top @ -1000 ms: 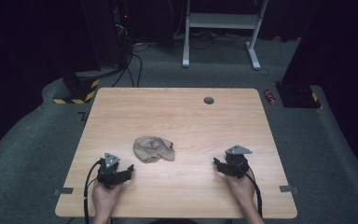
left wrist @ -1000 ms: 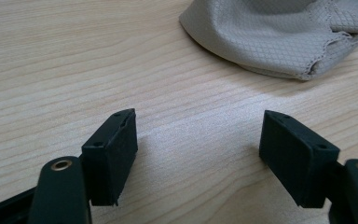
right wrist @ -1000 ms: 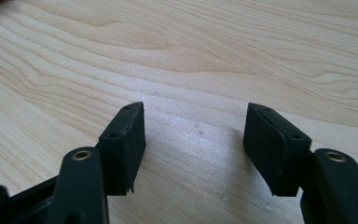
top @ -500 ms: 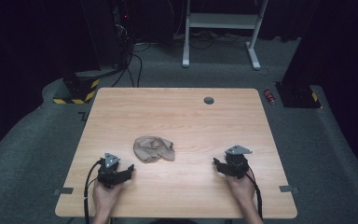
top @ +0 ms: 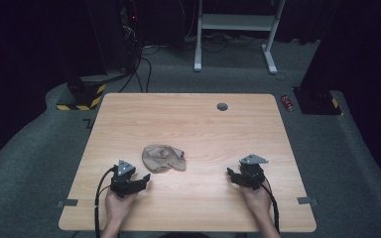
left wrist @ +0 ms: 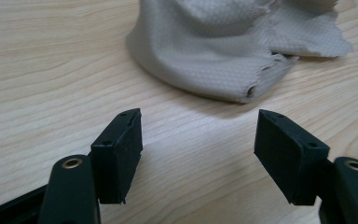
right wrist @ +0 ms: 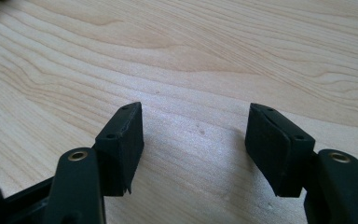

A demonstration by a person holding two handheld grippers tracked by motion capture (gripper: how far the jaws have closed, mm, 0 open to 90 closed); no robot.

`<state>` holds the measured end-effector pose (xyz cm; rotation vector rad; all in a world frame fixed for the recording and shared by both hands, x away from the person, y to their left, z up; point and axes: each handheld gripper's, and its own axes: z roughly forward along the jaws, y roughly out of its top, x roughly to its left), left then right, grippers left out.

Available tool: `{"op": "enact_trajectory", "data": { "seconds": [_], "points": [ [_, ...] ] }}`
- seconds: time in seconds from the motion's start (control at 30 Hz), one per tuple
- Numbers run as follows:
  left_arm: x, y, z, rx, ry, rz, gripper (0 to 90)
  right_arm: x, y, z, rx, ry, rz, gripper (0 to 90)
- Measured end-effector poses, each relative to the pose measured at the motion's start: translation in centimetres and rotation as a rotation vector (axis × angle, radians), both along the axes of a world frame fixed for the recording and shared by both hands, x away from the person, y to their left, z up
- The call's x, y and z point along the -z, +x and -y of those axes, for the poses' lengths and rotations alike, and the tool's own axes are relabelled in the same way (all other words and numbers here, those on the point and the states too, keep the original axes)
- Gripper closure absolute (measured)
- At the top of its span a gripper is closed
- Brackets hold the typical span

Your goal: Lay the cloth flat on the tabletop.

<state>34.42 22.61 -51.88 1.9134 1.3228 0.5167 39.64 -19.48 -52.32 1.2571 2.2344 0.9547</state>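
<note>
Beige cloth (top: 163, 158) lies crumpled near the table's (top: 193, 124) middle. My left gripper (top: 143, 181) gapes wide just short of it; my right gripper (top: 232, 174), equally wide, holds nothing.

A pale wooden tabletop (top: 193, 124) with rounded corners stands on grey carpet (top: 39, 168). A crumpled beige cloth (top: 163, 158) lies on it, left of centre and toward the near edge. Seen close in the left gripper view, the cloth (left wrist: 228, 51) is a fine-woven, bunched heap with a folded edge resting on the wood. Near the far edge sits a small dark round disc (top: 222, 106), well apart from the cloth.
</note>
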Motion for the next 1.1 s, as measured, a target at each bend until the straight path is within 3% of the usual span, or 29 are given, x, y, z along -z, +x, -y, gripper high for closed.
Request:
{"op": "enact_trajectory", "data": {
  "seconds": [0.33,0.6,0.67,0.77,0.9,1.1],
  "points": [
    [-1.0,1.3,1.8,0.054,0.01,0.001,33.4,0.0,0.0,0.0,-0.003,0.0,0.0,36.8],
    [-1.0,2.4,3.5,0.086,0.054,-0.023,34.6,0.0,0.4,-1.0,-0.037,0.0,0.005,43.0],
    [-1.0,2.7,4.0,0.092,0.068,-0.02,34.7,0.0,0.4,-2.0,-0.074,0.0,0.009,48.8],
    [-0.9,2.9,4.2,0.093,0.074,-0.022,35.0,-0.1,0.5,-2.7,-0.099,0.021,-0.008,49.8],
    [-0.7,3.3,4.3,0.093,0.088,-0.03,35.7,-0.8,1.2,-5.6,-0.179,0.087,-0.038,47.0],
    [-0.7,3.4,4.1,0.084,0.07,-0.025,36.2,-1.4,2.3,-9.0,-0.268,0.113,-0.039,43.3]
  ]
}}
